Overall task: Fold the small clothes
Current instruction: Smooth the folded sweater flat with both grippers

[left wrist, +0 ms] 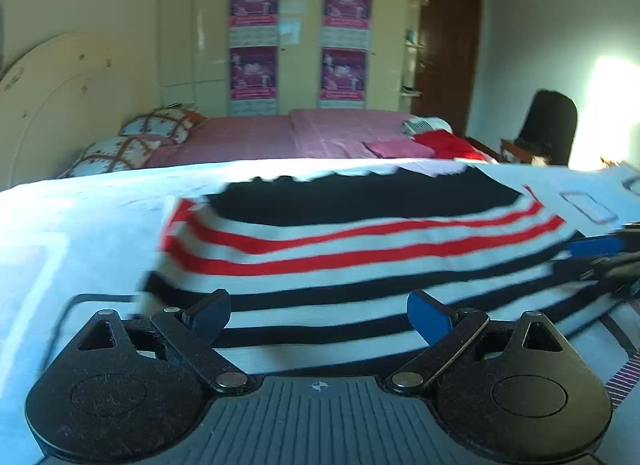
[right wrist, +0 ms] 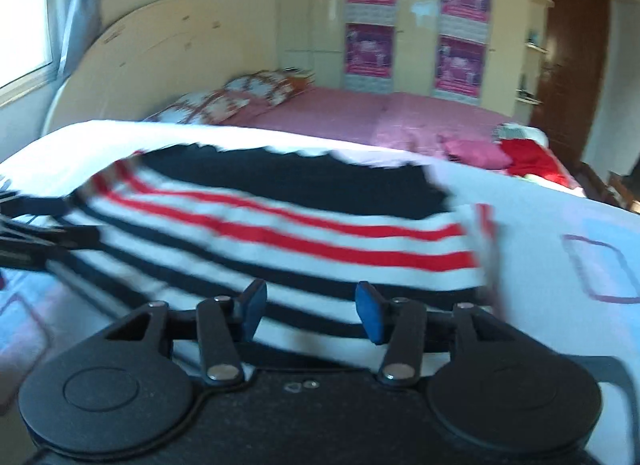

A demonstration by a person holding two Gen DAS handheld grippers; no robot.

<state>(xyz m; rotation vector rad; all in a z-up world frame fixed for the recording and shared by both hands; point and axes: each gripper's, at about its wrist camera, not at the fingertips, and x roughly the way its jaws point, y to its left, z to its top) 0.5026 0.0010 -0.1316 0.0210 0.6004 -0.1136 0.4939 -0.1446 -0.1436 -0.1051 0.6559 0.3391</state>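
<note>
Nearest the cameras, the left gripper (left wrist: 318,315) has its jaws spread, nothing pinched, with the striped garment (left wrist: 360,257) lying just beyond and between them; the right gripper (right wrist: 312,307) shows its jaws about half apart, likewise gripping nothing, the cloth's near hem lying under the gap. The garment rests flat on the white cloth-covered surface (left wrist: 80,217), its black-striped part towards the near edge, red stripes in the middle, a solid black band towards the far edge; whether that band is a turned-over layer I cannot tell. Judging by this, one fold may be laid and released; further folds and tidying probably remain. Beyond lie a pink bed (right wrist: 360,113) and a wardrobe (left wrist: 300,25).
</note>
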